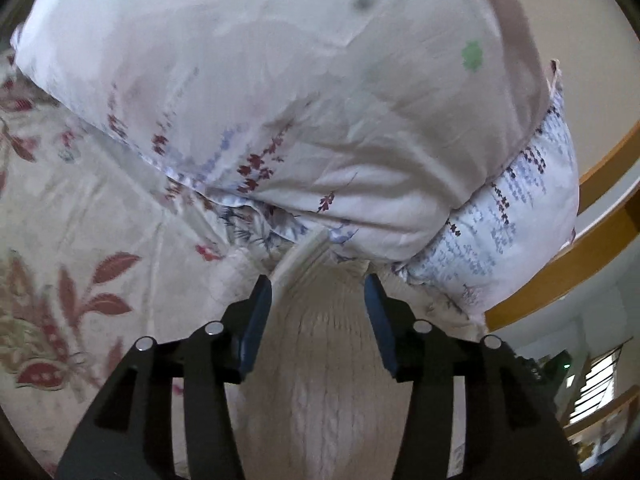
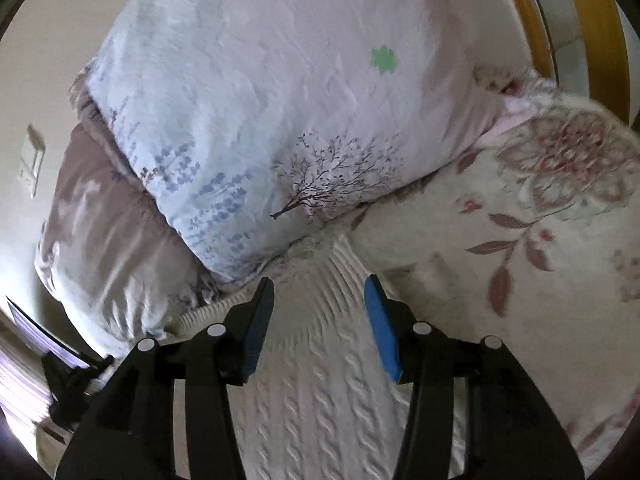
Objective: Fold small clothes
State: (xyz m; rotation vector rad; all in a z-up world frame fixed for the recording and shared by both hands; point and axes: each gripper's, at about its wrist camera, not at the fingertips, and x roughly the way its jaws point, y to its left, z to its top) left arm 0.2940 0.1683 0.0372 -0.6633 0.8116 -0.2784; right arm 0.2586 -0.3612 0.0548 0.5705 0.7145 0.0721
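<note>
Over the knit (image 1: pixel 316 360) by the pillow (image 1: pixel 280 100), both my grippers (image 1: pixel 318 292) (image 2: pixel 320 294) stand apart, clamping nothing.

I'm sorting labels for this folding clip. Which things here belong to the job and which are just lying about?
Job: knit garment; left gripper, open over it; right gripper, open over it.

Just there: folded duvet; floral bedsheet; wooden bed frame.
</note>
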